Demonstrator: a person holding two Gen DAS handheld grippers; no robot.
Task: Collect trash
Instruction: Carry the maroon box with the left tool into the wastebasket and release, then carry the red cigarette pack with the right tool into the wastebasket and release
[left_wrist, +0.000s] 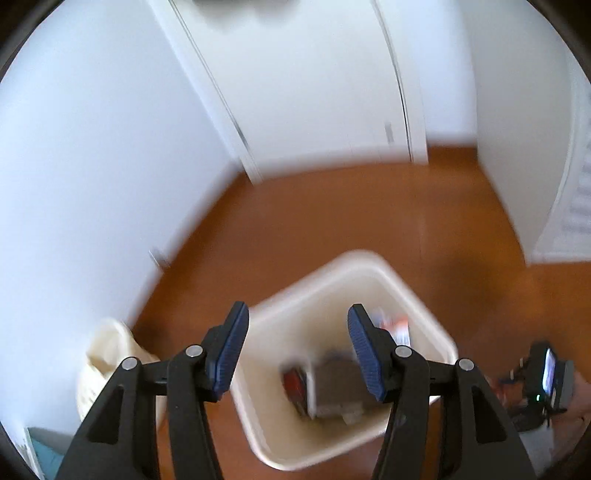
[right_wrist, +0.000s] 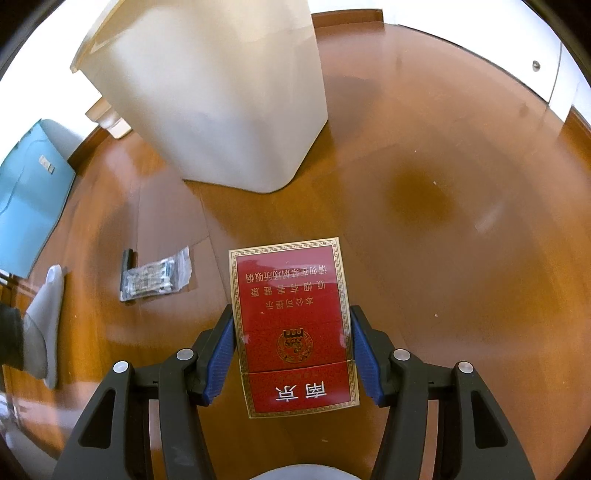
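Through the left wrist view, your left gripper (left_wrist: 297, 347) hangs over the white bin (left_wrist: 424, 295) with jaws apart and nothing between them; blurred trash already lies inside the bin, likely just dropped. Through the right wrist view, your right gripper (right_wrist: 291, 350) clamps the red cigarette pack (right_wrist: 291, 317) by its sides, just short of the bin (right_wrist: 221, 92). A clear plastic packet (right_wrist: 155, 275) lies on the floor left of the bin.

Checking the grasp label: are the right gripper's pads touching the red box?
Touching. The right wrist view shows both blue pads pressed against the sides of the red box, no gap visible.
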